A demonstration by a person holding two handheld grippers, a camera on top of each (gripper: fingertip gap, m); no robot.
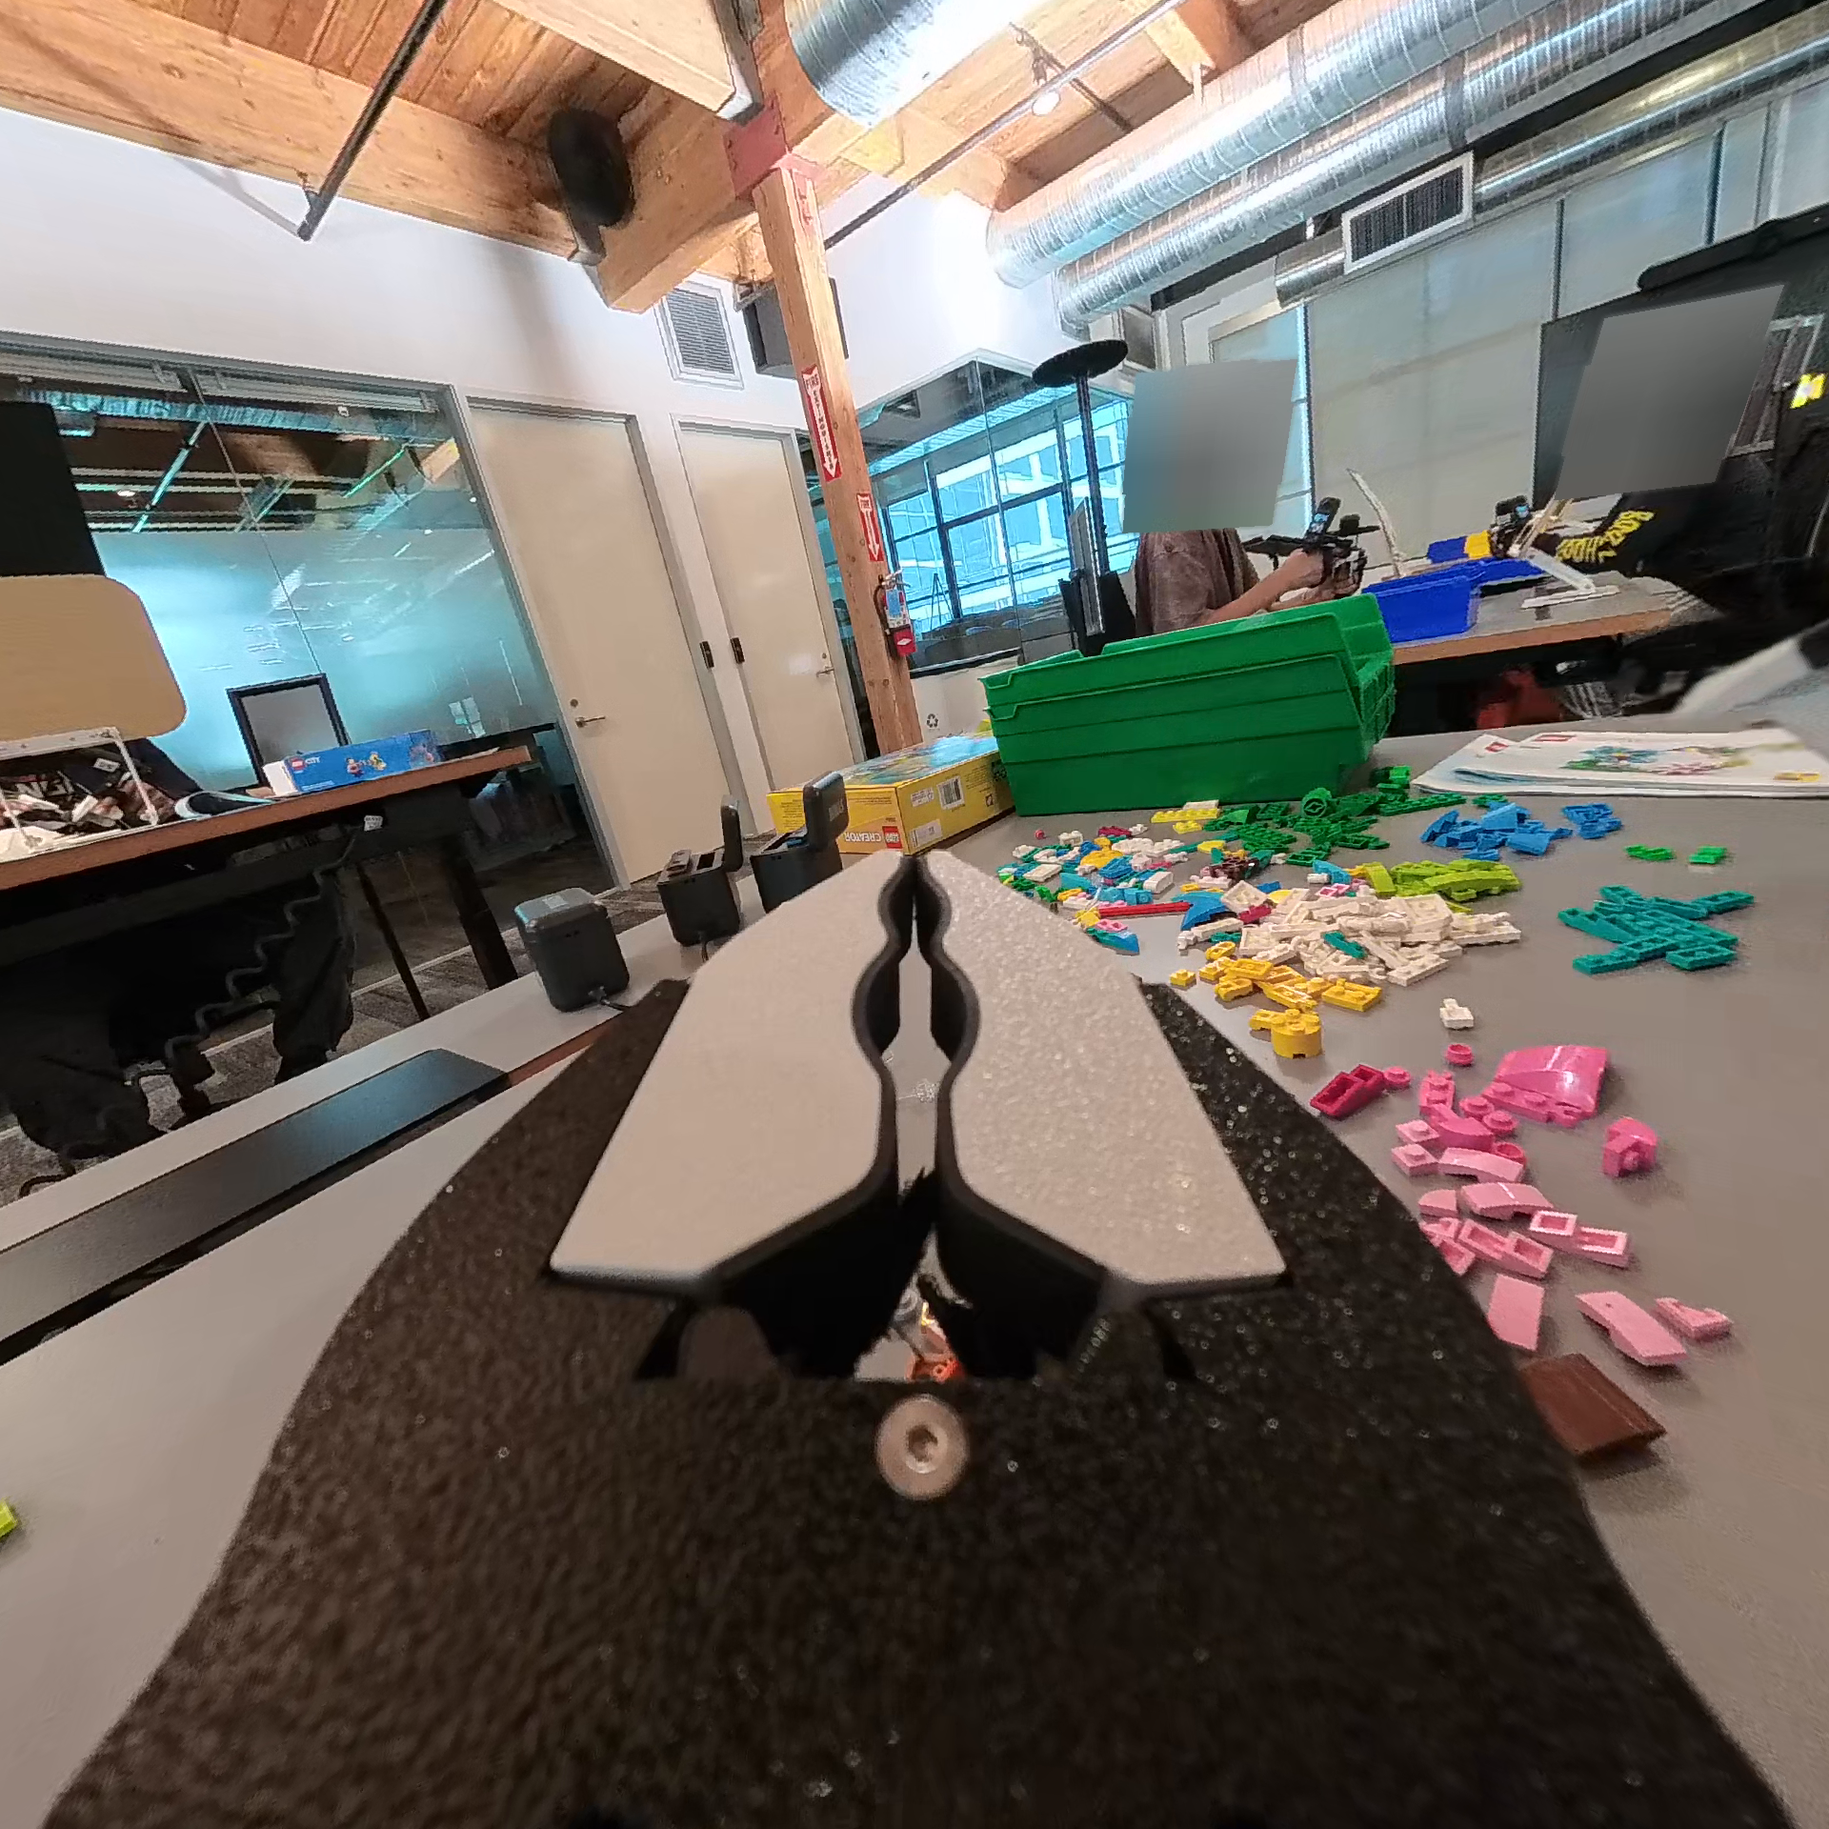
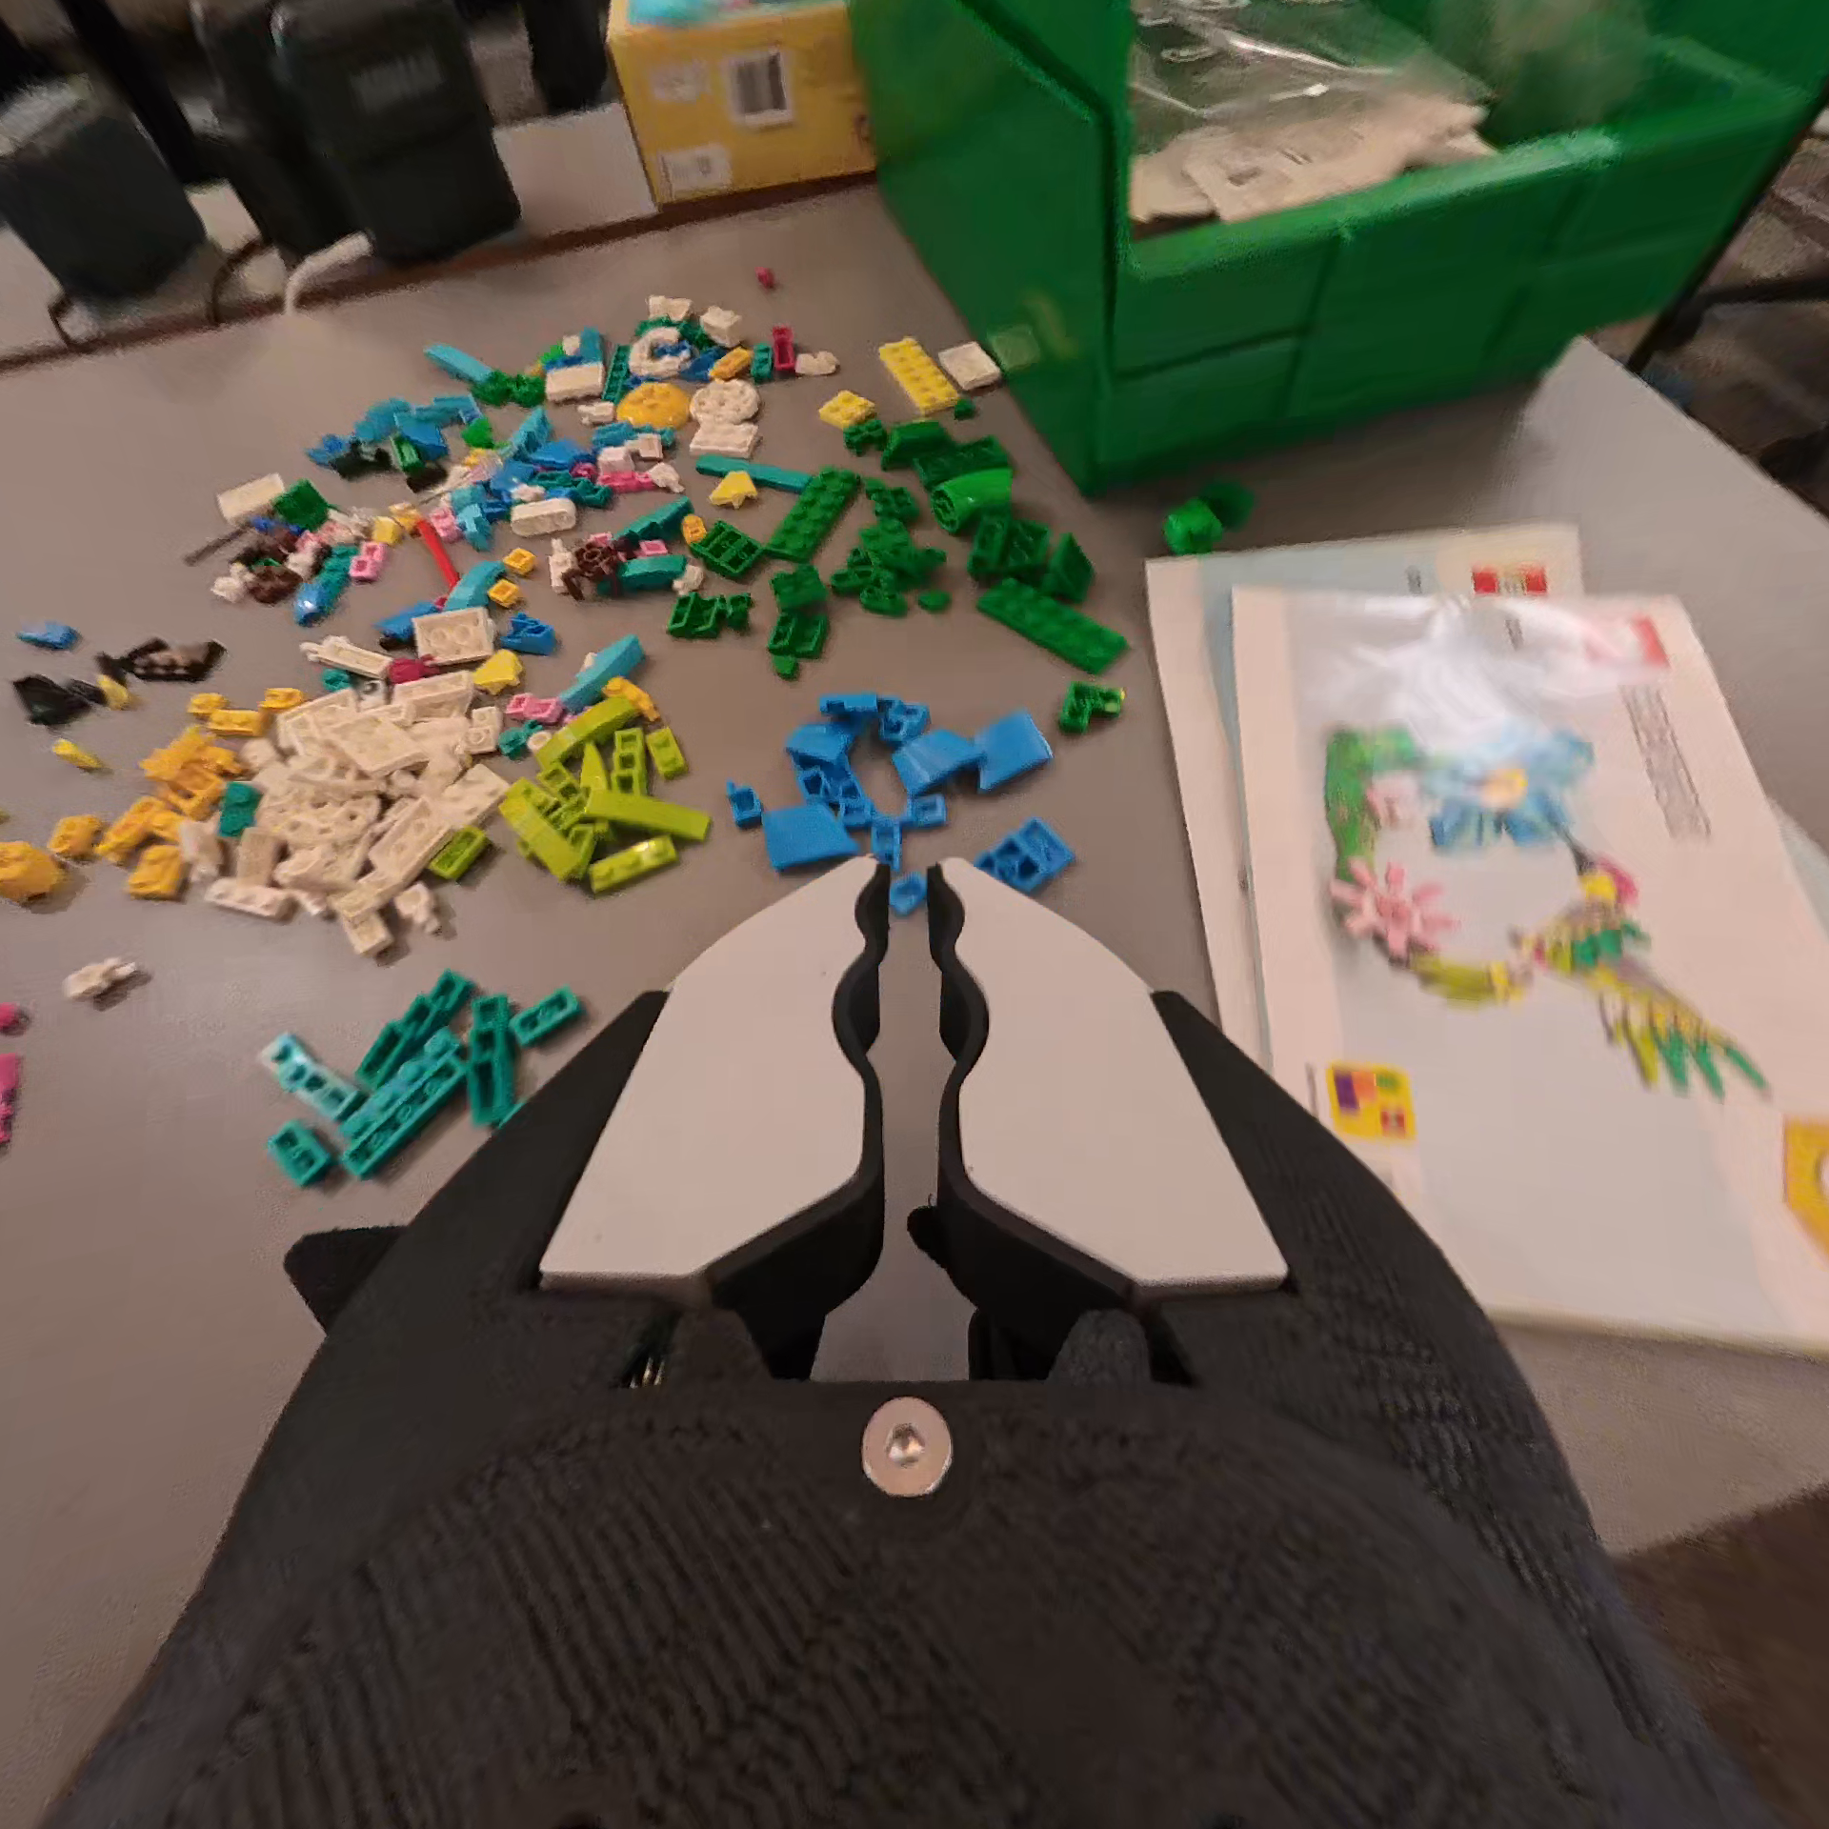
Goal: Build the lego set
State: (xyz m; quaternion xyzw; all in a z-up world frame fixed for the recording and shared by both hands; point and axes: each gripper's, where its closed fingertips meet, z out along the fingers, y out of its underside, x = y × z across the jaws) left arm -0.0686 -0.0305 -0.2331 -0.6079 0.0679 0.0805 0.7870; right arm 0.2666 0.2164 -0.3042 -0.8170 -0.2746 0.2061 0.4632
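Loose lego pieces lie on the grey table (image 2: pixel 148 1287), sorted in piles by colour: blue (image 2: pixel 891 782), green (image 2: pixel 891 554), lime (image 2: pixel 604 802), white (image 2: pixel 366 782), yellow (image 2: pixel 168 782), teal (image 2: pixel 416 1079). Instruction booklets (image 2: pixel 1544 990) lie to the right. My right gripper (image 2: pixel 907 873) hovers just above the blue pile's near edge, its jaws a narrow gap apart and holding nothing. My left gripper (image 1: pixel 915 871) is shut and empty, raised above the table and left of the pink pile (image 1: pixel 1494 1178) and white pile (image 1: pixel 1356 930).
Stacked green bins (image 2: pixel 1287 327) stand at the back right, a yellow lego box (image 2: pixel 732 89) beside them. Black chargers (image 1: pixel 569 945) stand along the far left edge. A brown piece (image 1: pixel 1588 1405) lies near my left gripper. People sit at other tables behind. There is about 40 cm between the tips of the two grippers.
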